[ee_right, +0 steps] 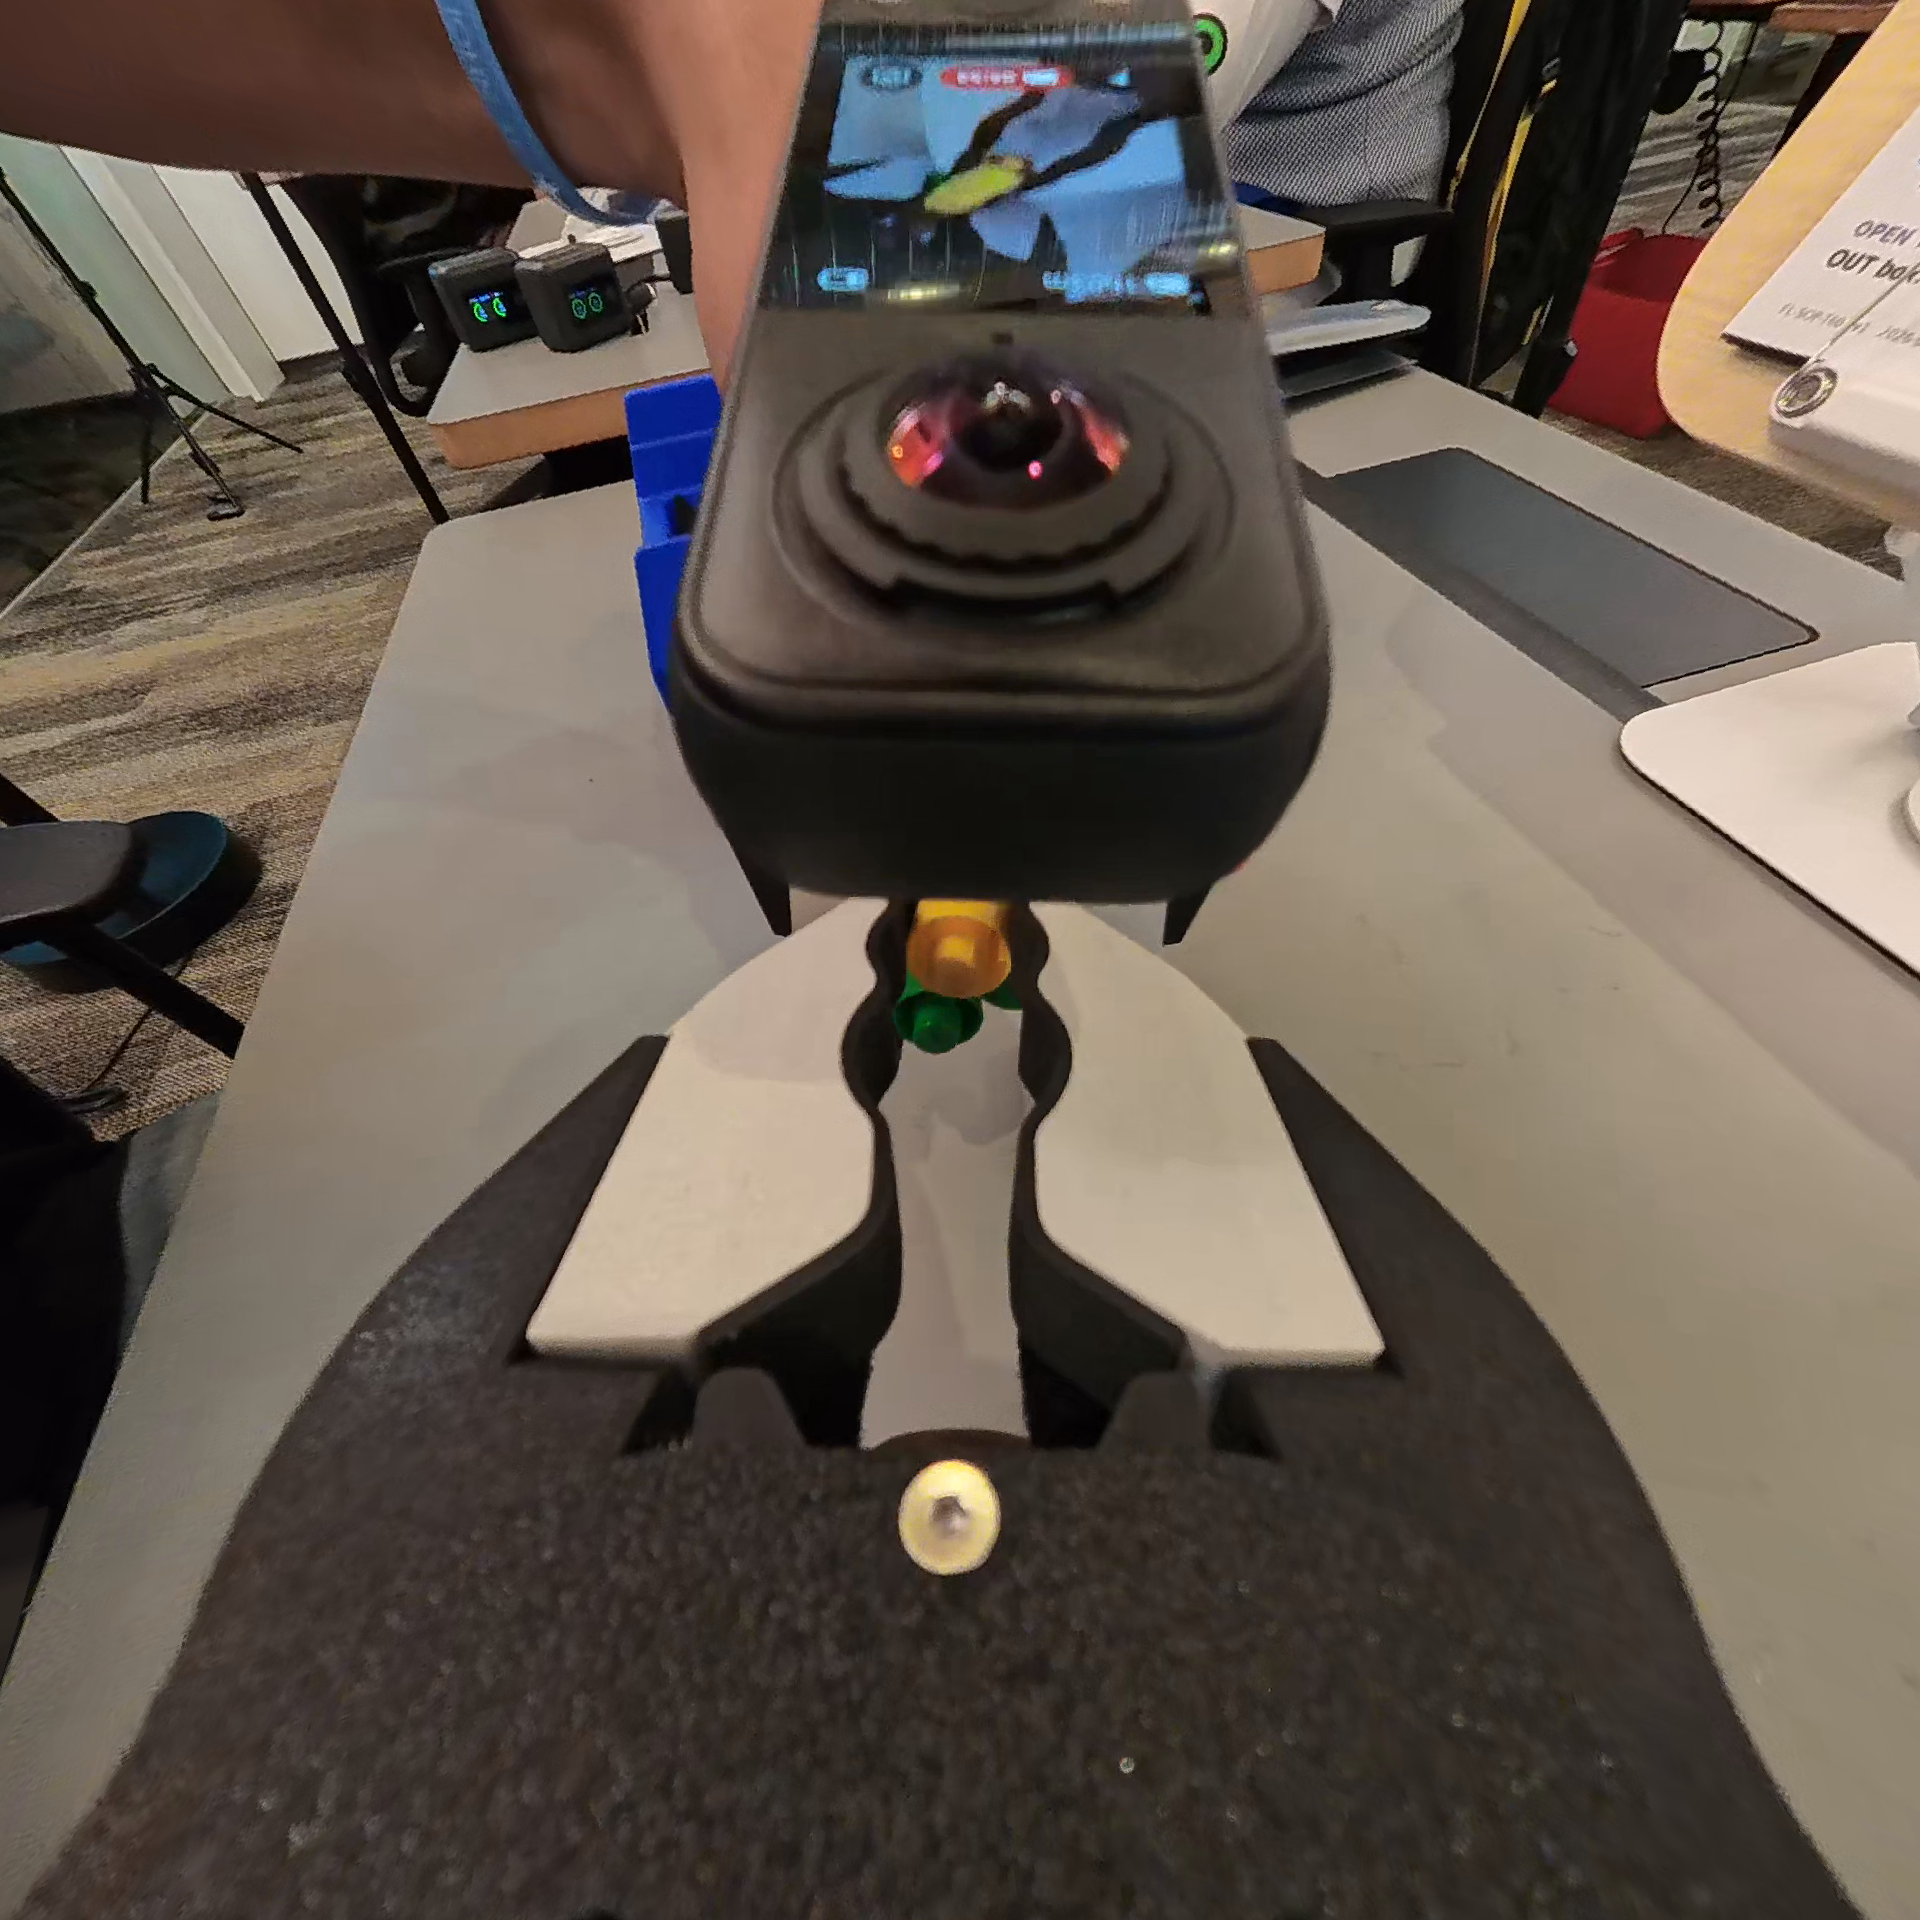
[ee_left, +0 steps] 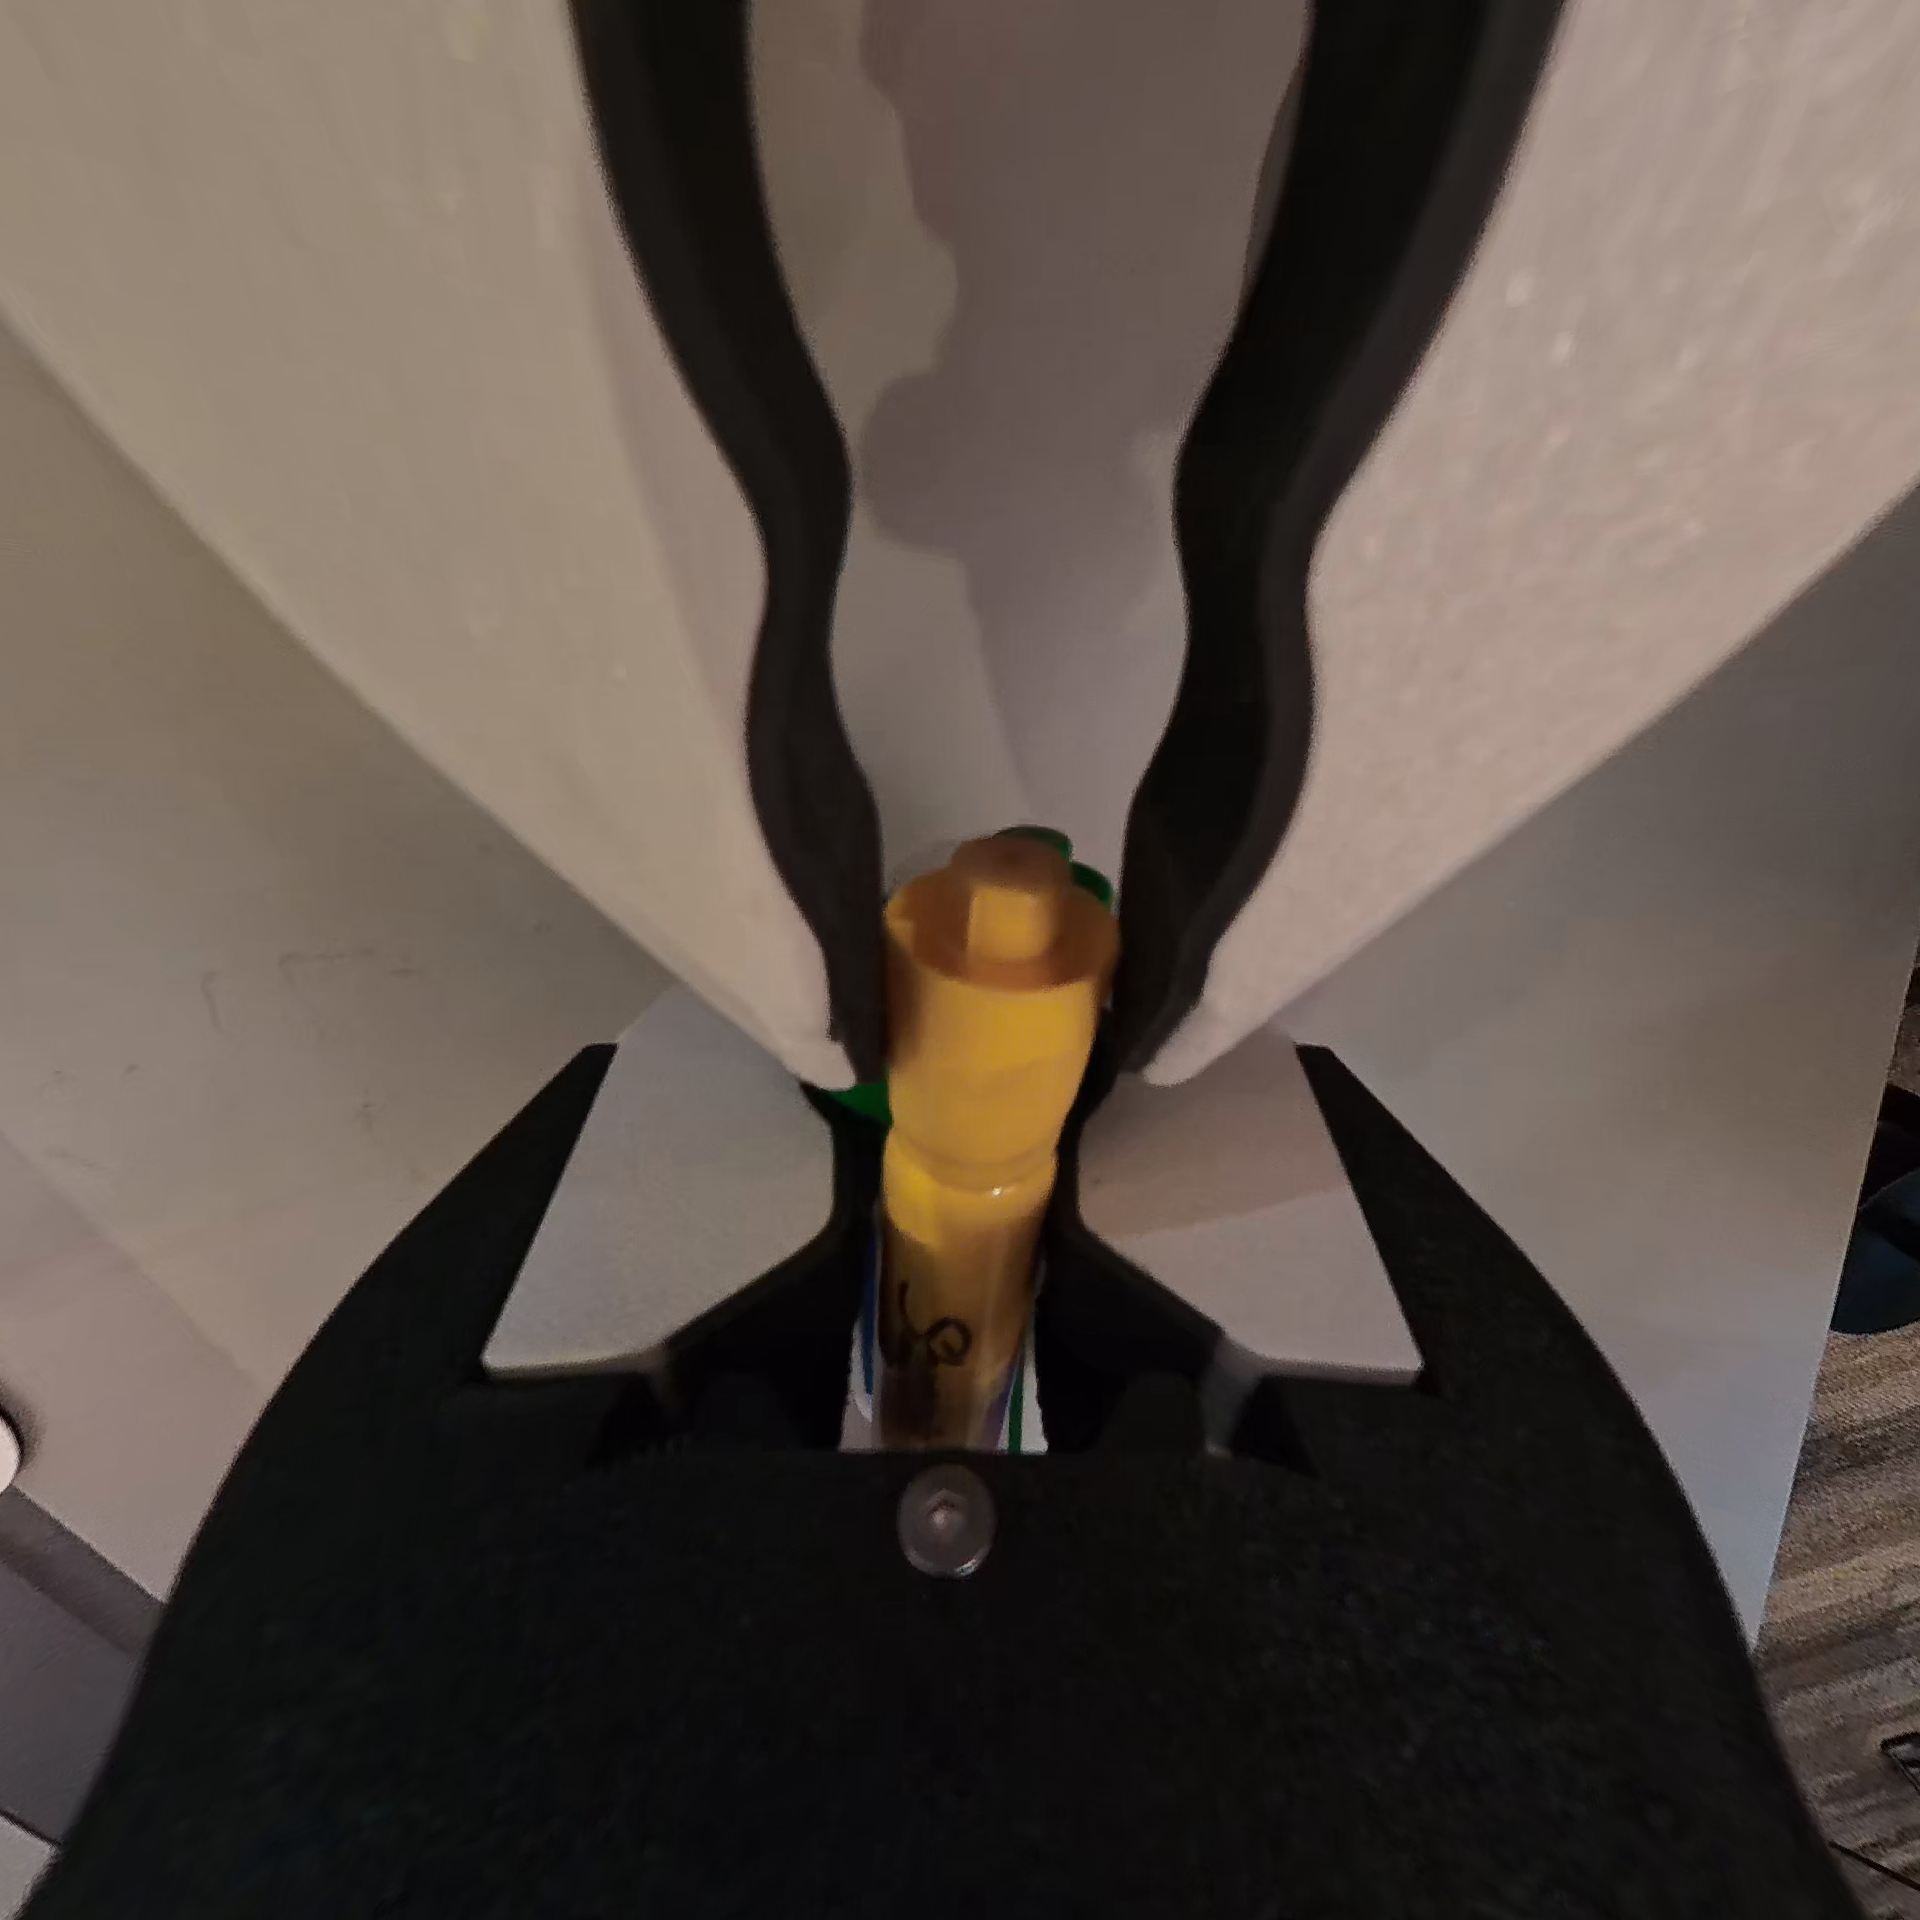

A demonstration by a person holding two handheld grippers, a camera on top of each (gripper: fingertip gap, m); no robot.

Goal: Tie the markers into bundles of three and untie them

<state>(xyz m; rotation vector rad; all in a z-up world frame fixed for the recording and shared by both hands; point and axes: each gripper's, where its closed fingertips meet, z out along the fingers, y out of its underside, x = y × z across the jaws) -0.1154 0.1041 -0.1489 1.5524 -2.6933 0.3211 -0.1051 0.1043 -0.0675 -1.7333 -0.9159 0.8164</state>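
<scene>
Your left tongs (ee_left: 966,1132) are clenched on the markers. The yellow marker (ee_left: 982,1049) lies lengthwise in the slot between the two fingers. Its long axis runs from 6 o'clock to 12 o'clock in the left wrist view, and the stepped end points to 12, away from the camera. You can count one yellow marker. Beside its barrel are thin white, blue and green edges, and a little green shows at 1 o'clock and at 7 o'clock of the yellow end, so more markers lie behind it. How many, this view does not tell.

From 12 o'clock your right tongs (ee_left: 992,1060) come down, two big pale fingers with black pads. Their tips press on the yellow end, one from 9 o'clock and one from 3 o'clock.

In the right wrist view your right tongs (ee_right: 956,935) grasp the bundle at the very fingertips. The markers are seen end-on, pointing toward this camera, above the grey table (ee_right: 416,935). The yellow end is on top and one green marker (ee_right: 935,1023) is just under it at 6 o'clock. A second bit of green shows at 4 o'clock, and I cannot tell if it is another marker. The black camera (ee_right: 997,468) of the left tongs hangs at 12 o'clock and hides their fingers. A blue box (ee_right: 665,499) stands at its 9 o'clock.
</scene>
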